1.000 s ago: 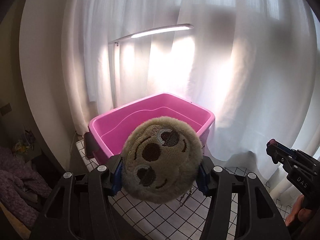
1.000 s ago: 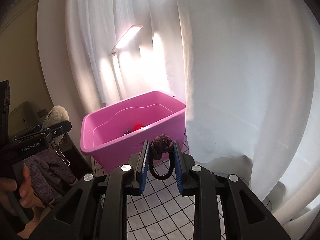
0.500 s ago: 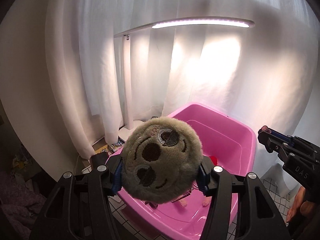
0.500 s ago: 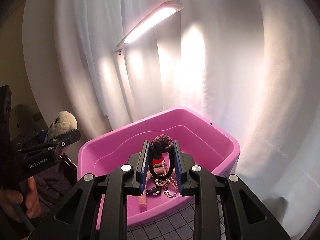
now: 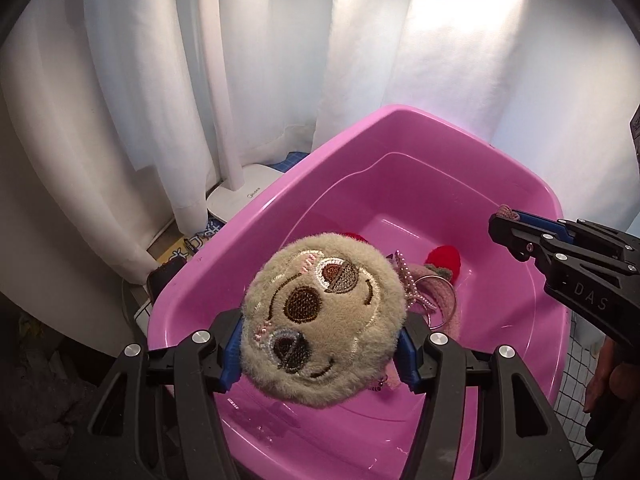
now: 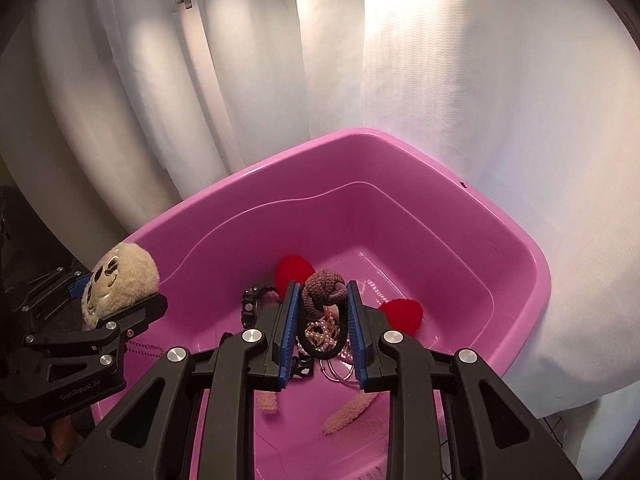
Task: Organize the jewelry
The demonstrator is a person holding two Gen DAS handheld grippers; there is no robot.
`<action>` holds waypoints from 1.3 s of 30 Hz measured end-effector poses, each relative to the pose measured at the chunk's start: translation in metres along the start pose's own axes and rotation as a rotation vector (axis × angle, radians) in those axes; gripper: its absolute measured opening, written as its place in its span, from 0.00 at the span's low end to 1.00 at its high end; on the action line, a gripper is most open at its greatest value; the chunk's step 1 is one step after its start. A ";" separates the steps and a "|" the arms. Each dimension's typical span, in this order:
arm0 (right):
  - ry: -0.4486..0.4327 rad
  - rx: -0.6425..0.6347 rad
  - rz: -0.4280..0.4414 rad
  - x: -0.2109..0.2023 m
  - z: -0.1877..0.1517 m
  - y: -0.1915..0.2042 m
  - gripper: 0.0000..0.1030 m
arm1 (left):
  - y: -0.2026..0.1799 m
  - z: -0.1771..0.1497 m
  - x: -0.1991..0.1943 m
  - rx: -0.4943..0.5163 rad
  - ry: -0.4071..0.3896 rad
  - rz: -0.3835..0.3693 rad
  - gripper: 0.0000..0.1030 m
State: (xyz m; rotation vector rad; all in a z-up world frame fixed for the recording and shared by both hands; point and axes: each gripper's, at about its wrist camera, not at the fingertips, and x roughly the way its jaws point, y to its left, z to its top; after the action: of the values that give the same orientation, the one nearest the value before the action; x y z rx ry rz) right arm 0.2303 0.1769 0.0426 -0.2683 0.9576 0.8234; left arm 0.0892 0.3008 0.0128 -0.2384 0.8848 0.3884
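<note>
My left gripper [image 5: 320, 346] hangs over the near left part of the pink tub [image 5: 400, 116]. A round beige plush face charm [image 5: 320, 316] sits between its blue pads; the jaws are opening but the pads still touch the plush. My right gripper [image 6: 322, 320] is shut on a black hair tie with a brown knitted knot [image 6: 324, 292], above the middle of the tub [image 6: 520, 240]. On the tub floor lie red pompoms [image 6: 402, 312], pearl beads [image 6: 320, 332], a black watch [image 6: 250, 304] and thin hoops [image 6: 336, 368].
White curtains hang close behind and to the right of the tub. A white lamp base [image 5: 240, 196] stands by the tub's back left corner. A grid-patterned cloth [image 5: 580, 380] shows at the right, beside a person's hand [image 5: 612, 376].
Both grippers have moved forward and tipped down, from short of the tub to above its inside. The plush has tilted in the left jaws. The hair tie stays gripped.
</note>
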 end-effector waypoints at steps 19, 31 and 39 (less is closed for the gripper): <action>-0.006 0.042 -0.075 -0.006 0.005 -0.001 0.65 | 0.007 0.003 0.012 -0.018 0.061 0.049 0.92; -0.018 0.066 -0.075 -0.013 -0.007 0.002 0.66 | 0.007 0.004 0.000 -0.003 0.040 0.073 0.92; -0.030 0.071 -0.073 -0.021 -0.015 0.006 0.66 | 0.008 0.001 -0.004 -0.007 0.039 0.078 0.92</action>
State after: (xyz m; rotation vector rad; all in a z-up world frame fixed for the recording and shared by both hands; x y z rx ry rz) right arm 0.2106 0.1624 0.0521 -0.2277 0.9422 0.7236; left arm 0.0844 0.3076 0.0158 -0.2187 0.9333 0.4601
